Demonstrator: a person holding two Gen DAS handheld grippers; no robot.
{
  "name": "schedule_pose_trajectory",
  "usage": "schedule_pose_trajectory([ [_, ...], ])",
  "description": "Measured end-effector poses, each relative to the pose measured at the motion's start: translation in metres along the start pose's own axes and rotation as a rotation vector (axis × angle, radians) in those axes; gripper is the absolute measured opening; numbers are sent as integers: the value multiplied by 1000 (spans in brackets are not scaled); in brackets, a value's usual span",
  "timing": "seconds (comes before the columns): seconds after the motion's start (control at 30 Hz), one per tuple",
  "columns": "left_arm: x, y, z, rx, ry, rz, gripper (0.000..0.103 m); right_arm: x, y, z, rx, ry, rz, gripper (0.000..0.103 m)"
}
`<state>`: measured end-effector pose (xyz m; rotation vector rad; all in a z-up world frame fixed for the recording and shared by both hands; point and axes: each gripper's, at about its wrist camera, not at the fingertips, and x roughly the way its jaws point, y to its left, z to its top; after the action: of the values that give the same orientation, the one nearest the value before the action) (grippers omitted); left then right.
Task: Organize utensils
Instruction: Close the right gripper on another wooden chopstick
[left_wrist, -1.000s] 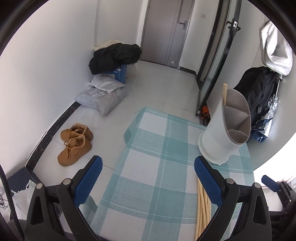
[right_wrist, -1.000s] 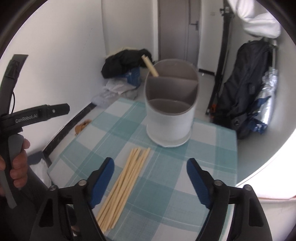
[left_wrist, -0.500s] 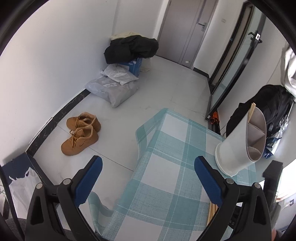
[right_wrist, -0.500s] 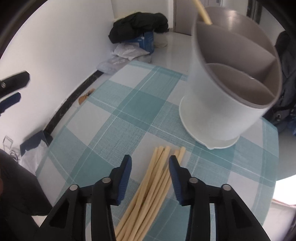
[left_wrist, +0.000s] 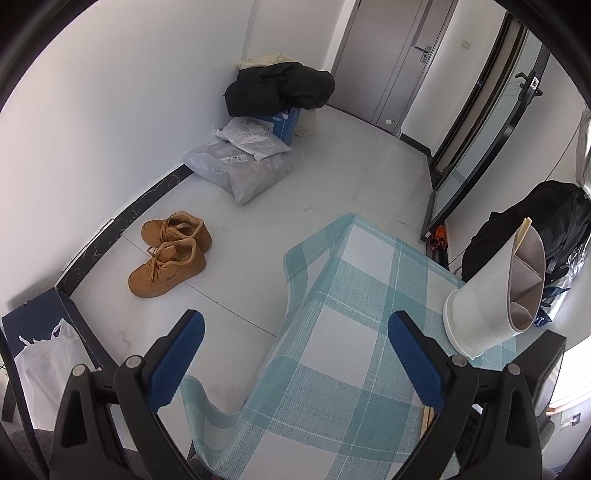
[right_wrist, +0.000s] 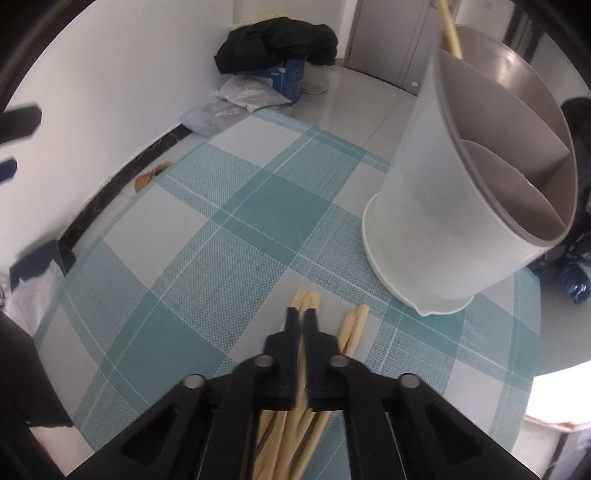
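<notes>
Now nearly closed: right gripper (right_wrist: 300, 319) down on the bundle of chopsticks (right_wrist: 308, 301) lying on the checked counter (right_wrist: 236, 236), jaws pinched with a thin gap, one stick apparently between them; hard to tell whether more than one is caught. Left gripper (left_wrist: 293, 347) wide open, holding nothing, hanging over the counter's near-left edge well apart from the work.

Divided utensil holder (right_wrist: 476, 192) just beyond the bundle, upright on the counter, one chopstick (right_wrist: 448, 26) already leaning in its far compartment.

For a clean pick, judging from this:
- Squeeze firmly near the stick's middle rather than its tip, to stop it pivoting.
- Lift straight up first, slowly, so neighbouring sticks fall away instead of riding along.
- Tilt the stick toward vertical before reaching the rim.
- Aim for the same far compartment as the stick already there, clearing the inner dividers.
- Release only once the lower end is well inside.

Risk worth watching: a light holder, likely to tip if knocked at the rim.
</notes>
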<state>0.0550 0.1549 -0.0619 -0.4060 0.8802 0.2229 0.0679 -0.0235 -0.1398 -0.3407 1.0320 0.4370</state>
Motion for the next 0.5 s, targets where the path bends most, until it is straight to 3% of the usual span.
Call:
schedule_pose_trajectory([
  [0.3, 5, -15, -11, 64, 15, 31, 97, -34, -51, -21, 246, -82, 146, 0],
  [0.5, 14, -40, -27, 166, 76, 12, 97, -58, -91, -41, 392, -166, 233, 0],
])
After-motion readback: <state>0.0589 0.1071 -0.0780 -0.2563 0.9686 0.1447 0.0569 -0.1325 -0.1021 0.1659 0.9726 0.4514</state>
